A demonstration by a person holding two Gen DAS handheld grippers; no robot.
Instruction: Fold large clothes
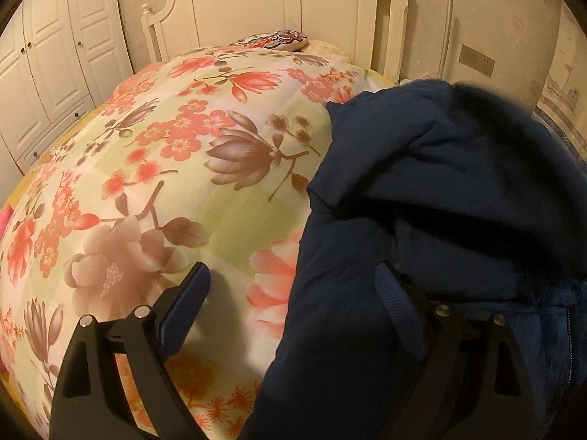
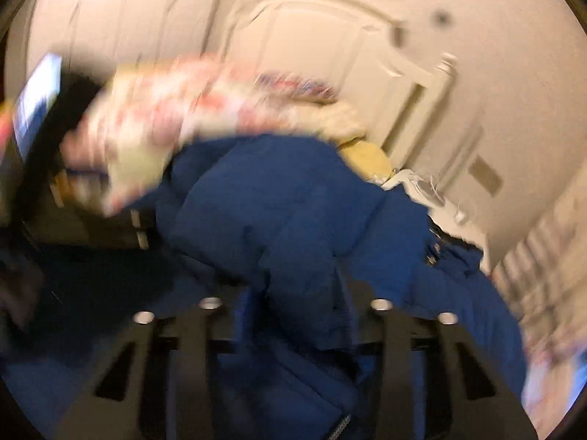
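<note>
A: Left claw?

B: Jaws wide apart, nothing pinched. Its left finger sits over the floral quilt. Its right finger is sunk in navy fabric, with the pad not pressing.

A: Where's the jacket?

B: The navy padded jacket is heaped on the bed. It fills the space ahead and to the right of the left claw, and its edge drapes in between the fingers. The long axis runs roughly from the claw up toward the white headboard. The dark fur-trimmed hood end points that way.

A: Right claw?

B: The frame is badly blurred. The fingers are drawn close and probably clamped on a ridge of the jacket. Fabric is bunched between them and billows ahead. The zipper edge is just below the claw.
</note>
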